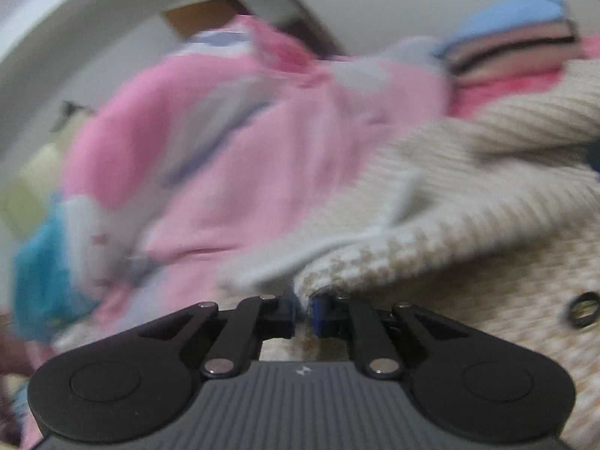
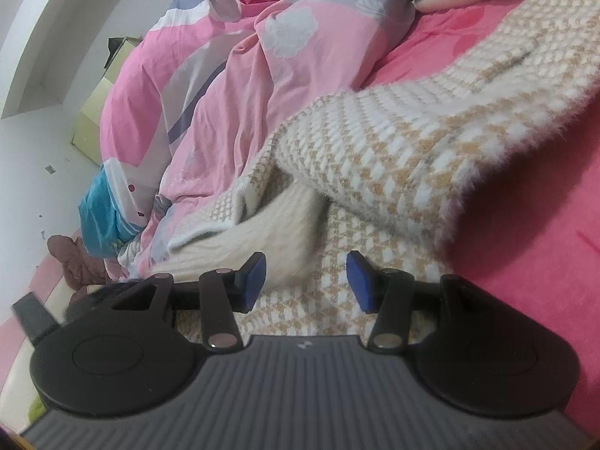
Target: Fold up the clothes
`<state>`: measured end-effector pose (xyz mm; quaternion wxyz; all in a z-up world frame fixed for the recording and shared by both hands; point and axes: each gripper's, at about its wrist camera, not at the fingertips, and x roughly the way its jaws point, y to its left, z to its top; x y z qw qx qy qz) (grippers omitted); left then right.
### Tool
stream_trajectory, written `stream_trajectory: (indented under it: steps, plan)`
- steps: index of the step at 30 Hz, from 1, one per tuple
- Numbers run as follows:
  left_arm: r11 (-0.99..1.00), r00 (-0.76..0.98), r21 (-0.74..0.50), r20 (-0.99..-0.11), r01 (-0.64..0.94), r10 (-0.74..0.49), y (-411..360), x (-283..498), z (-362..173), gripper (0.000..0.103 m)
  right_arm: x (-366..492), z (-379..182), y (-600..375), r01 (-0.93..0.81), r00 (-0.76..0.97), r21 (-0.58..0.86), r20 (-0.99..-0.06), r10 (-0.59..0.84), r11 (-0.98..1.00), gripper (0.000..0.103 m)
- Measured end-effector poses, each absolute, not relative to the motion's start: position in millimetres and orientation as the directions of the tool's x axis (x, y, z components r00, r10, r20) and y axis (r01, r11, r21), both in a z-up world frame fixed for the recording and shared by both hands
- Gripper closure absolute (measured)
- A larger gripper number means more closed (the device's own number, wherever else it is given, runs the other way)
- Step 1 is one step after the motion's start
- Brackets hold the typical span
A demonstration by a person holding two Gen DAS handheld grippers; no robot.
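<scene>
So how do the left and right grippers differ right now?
The left gripper is shut, pinching an edge of the cream-and-tan checked knit garment; the right gripper is open, with the same garment behind its jaws, unpinched. The left view is blurred, the right sharp. Both have blue pads and point at that garment.

Knit sweater [image 2: 393, 157]: spread on the bed sheet [image 2: 525, 262], one part folded over another. Quilt [image 2: 195, 86]: bunched to its left, touching it. Stack of folded clothes [image 1: 513, 48]: behind the sweater, far side. Cabinet [image 2: 93, 120]: on the floor, left of the quilt.
</scene>
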<state>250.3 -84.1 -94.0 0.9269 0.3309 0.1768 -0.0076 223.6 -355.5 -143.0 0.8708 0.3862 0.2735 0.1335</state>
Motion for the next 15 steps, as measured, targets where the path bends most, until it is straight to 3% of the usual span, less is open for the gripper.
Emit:
stream_trajectory:
  steps: [10,13,15]
  plan:
    - [0.855,0.785,0.361,-0.368,-0.373,0.498,107.0,247.3,-44.9,0.094,222.2,-142.6,-352.7,-0.020,0.822,0.731,-0.377,0.427,0.682,0.056]
    - [0.840,0.690,0.264,-0.481,-0.475,0.541,171.7,238.9,-59.7,0.090,221.7,-142.4,-351.9,-0.020,0.823,0.725,-0.379,0.423,0.688,0.056]
    - [0.821,0.607,0.164,-0.597,-0.547,0.524,213.1,229.2,-78.1,0.077,221.5,-142.2,-351.3,-0.021,0.823,0.723,-0.380,0.422,0.691,0.056]
